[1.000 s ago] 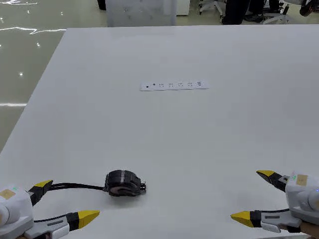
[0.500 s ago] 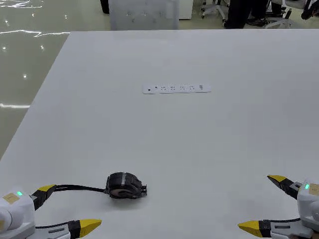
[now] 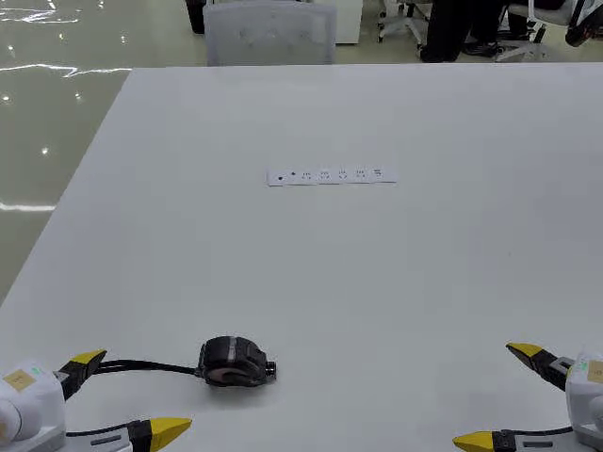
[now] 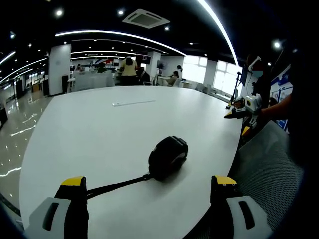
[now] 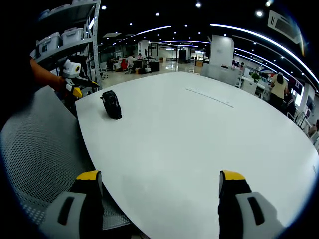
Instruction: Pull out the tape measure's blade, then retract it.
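Observation:
A black tape measure (image 3: 233, 362) lies on the white table (image 3: 377, 273) near its front edge, with a black wrist strap (image 3: 141, 366) trailing to the left; its blade is not drawn out. My left gripper (image 3: 132, 395) stands open at the bottom left, the strap's end lying between its yellow fingertips. From the left gripper view the tape measure (image 4: 168, 156) sits just ahead of the left gripper (image 4: 149, 181). My right gripper (image 3: 509, 395) is open at the bottom right, far from the tape measure (image 5: 111, 104), with nothing between its fingers (image 5: 155, 179).
A white power strip (image 3: 330, 175) lies flat in the middle of the table. A grey chair back (image 3: 270, 33) stands beyond the far edge, with people's legs and chairs behind it. Shiny floor lies left of the table.
The head view has tilted, so everything sits lower in the picture. Both grippers have drawn back slightly toward the table's front edge. The tape measure lies where it was.

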`<state>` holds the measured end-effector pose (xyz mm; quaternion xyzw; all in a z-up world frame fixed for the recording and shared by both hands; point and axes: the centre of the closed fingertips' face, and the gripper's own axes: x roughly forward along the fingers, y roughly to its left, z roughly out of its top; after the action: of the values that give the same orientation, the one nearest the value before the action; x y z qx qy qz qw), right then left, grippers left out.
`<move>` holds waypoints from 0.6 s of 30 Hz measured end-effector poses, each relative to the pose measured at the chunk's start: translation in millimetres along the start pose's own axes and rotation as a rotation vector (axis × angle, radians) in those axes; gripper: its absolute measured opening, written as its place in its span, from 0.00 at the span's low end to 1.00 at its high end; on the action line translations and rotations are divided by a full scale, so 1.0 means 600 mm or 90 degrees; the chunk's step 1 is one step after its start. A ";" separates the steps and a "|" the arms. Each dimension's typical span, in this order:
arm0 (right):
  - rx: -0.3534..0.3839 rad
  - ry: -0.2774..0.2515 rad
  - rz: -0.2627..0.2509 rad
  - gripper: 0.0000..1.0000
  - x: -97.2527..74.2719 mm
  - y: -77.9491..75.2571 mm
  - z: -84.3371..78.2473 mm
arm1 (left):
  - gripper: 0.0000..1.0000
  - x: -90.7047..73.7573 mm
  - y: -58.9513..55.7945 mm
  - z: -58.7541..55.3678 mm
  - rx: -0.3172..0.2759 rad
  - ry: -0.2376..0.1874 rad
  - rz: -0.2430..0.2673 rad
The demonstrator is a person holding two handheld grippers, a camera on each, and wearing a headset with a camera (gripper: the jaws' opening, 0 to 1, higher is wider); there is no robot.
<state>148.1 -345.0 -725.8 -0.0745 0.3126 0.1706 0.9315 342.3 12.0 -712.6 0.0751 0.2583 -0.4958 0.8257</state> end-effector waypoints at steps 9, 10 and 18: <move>-0.004 0.003 0.006 0.98 0.006 0.012 -0.006 | 1.00 -0.002 0.001 -0.009 0.008 0.013 -0.003; -0.003 0.004 0.005 0.98 0.006 0.012 -0.007 | 1.00 -0.002 0.001 -0.011 0.007 0.015 -0.002; -0.006 0.001 0.006 0.98 0.002 0.008 -0.001 | 1.00 -0.003 -0.003 -0.014 -0.003 0.018 -0.003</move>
<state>146.9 -340.1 -727.1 -0.0780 0.3130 0.1763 0.9300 337.4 15.7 -718.6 0.0796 0.2709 -0.4960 0.8211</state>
